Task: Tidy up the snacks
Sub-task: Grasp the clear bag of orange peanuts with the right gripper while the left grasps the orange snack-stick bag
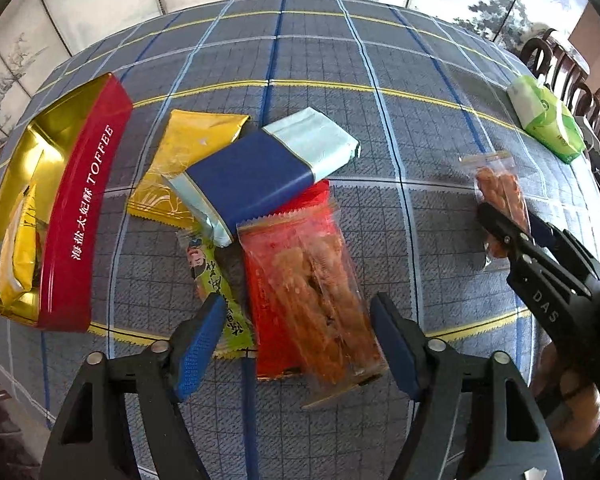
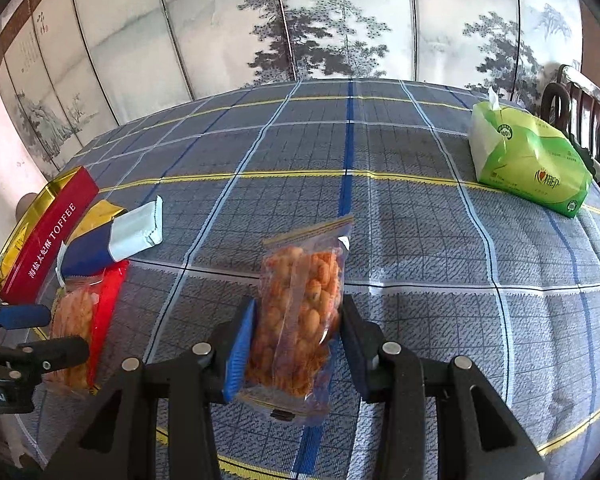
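A red TOFFEE tin [image 1: 80,216], open with gold lining, lies at the left and holds a few packets; it also shows in the right wrist view [image 2: 48,236]. Beside it lie a gold packet [image 1: 188,152], a blue and pale-blue pack [image 1: 260,172], a green cartoon packet [image 1: 216,280] and a red clear bag of orange sticks [image 1: 308,292]. My left gripper [image 1: 298,344] is open, its pads either side of the red bag's near end. My right gripper [image 2: 298,344] is shut on a clear bag of orange peanuts [image 2: 300,312], seen at the right in the left wrist view [image 1: 500,192].
A green tissue pack [image 2: 528,160] lies at the table's far right, near dark wooden chairs [image 2: 580,116]. The table has a blue-grey checked cloth [image 2: 380,200]. A painted folding screen [image 2: 300,20] stands behind the far edge.
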A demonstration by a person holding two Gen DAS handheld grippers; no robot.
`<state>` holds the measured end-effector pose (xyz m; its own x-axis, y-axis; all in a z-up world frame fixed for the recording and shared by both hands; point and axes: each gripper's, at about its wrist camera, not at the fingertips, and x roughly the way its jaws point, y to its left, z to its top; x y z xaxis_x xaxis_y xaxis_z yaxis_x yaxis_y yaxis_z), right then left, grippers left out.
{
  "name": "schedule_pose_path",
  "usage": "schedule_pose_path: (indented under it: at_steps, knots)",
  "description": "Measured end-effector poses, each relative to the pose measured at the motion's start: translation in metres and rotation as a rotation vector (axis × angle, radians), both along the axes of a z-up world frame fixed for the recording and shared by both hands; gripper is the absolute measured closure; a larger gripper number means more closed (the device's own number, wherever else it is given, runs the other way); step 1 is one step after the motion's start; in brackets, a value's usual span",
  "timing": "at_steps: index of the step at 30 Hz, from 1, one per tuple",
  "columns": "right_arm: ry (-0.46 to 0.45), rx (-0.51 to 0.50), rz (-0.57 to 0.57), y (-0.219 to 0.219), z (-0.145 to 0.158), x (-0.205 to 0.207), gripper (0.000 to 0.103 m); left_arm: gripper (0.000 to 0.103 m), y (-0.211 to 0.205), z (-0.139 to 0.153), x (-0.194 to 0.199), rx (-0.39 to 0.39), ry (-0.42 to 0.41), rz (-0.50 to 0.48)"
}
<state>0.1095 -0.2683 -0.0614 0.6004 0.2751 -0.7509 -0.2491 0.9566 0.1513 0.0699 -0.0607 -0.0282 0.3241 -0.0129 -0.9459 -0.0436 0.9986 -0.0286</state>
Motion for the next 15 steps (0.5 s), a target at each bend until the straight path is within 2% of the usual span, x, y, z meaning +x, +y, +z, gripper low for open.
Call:
schedule_pose_path:
  at_steps: [7,10,15]
  knots:
    - [0.003,0.023,0.0,-0.005,0.0,0.001,0.061,0.062,0.006,-0.003,-0.007,-0.019,0.014,-0.044]
    - [0.003,0.022,0.0,-0.005,0.0,0.001,0.061,0.067,0.011,-0.002,-0.01,-0.034,0.006,-0.054]
    - [0.002,0.013,0.0,-0.004,0.0,0.002,0.061,0.068,0.011,-0.002,-0.014,-0.018,-0.009,-0.077]
